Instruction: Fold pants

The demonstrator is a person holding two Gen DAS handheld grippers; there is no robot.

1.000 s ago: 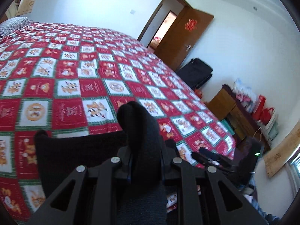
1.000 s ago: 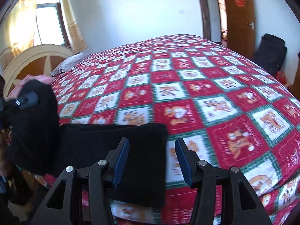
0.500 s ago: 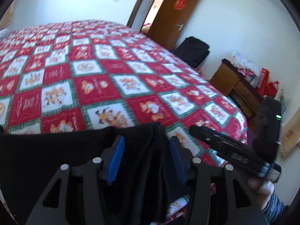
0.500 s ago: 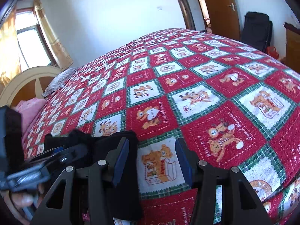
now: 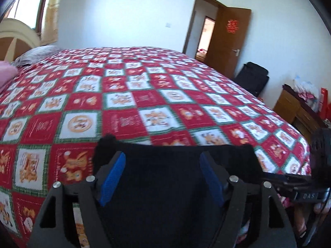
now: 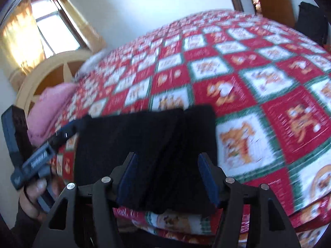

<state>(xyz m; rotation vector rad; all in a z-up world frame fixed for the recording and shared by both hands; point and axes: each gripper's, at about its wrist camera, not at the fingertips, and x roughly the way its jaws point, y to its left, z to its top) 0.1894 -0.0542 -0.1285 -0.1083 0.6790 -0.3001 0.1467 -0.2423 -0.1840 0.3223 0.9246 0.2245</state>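
Just let go: both grippers, left (image 5: pixel 162 177) and right (image 6: pixel 166 177), opened their fingers wide over the folded pants (image 6: pixel 144 144) on the bed (image 5: pixel 144 95). Next I'd back off.

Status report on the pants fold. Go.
Left tongs open, jaws just widened, nothing gripped. Right tongs open, widening too. Black pants folded at the bedspread's near edge. Nothing in the way.

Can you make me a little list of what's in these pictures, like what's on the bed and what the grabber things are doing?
bed cover: red and white checked quilt
pants: black, folded, lying near the bed's edge
left gripper: open, jaws just widened, over the pants
right gripper: open, jaws just widened, over the pants
pillow: pink, by the headboard
door: brown, open
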